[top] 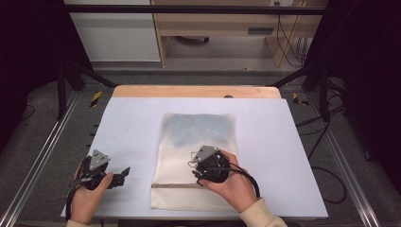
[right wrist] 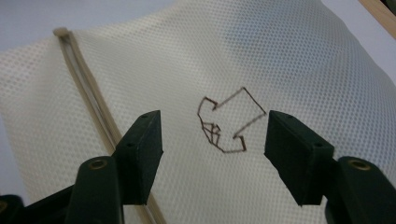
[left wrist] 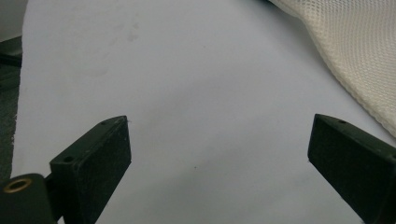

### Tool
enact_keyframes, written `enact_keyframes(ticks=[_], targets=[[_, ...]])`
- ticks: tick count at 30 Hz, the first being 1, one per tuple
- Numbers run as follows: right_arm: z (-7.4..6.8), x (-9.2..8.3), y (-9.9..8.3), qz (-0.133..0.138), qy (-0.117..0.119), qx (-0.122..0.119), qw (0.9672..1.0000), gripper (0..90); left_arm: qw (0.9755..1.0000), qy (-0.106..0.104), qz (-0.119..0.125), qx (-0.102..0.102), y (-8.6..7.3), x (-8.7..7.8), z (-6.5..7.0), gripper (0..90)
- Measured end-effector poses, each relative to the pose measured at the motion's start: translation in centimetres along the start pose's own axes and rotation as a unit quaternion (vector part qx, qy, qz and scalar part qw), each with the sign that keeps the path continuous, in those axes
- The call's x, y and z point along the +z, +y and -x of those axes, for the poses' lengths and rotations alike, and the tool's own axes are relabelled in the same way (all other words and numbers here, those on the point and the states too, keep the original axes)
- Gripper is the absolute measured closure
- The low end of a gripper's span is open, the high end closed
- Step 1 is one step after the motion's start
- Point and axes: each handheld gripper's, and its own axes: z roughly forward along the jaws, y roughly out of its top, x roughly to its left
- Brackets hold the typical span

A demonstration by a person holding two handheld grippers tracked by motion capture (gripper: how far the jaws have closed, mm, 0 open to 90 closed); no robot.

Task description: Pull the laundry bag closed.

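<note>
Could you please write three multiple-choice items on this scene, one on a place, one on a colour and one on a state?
1. Where does the mesh bag lie?
A. In the middle of the white table top
B. On the floor
C. On a shelf

2. What colour is the mesh bag?
A. Red
B. Cream
C. Black

3. How do the jaws of the left gripper stand?
A. Shut on the bag
B. Shut on a cable
C. Open, with nothing between them

Answers:
1 A, as the high view shows the bag flat at the table top's middle, under the right gripper.
2 B, as the right gripper view shows cream netting with a beige zip.
3 C, as the left gripper view shows bare table top between the wide jaws.
</note>
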Motion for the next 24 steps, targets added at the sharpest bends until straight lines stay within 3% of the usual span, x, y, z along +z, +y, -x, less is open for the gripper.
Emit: enact_keyframes(ticks=[9, 18, 24], targets=[[-1.9, 1.6, 3.7, -0.018, 0.049, -0.032, 0.9981, 56.2, 0.9997, 0.011, -0.015, -0.018, -0.3, 0.0, -0.8, 6.5], [-3.0, 2.9, 5.5, -0.018, 0.075, -0.053, 0.9956, 68.9, 0.9997, 0.005, -0.017, -0.016, 0.0, -0.1, -0.9, 6.9], [-3.5, 3.9, 6.6, -0.010, 0.112, -0.054, 0.9922, 75.8, 0.9996, 0.004, -0.015, -0.022, 0.1, -0.1, -1.2, 7.2]])
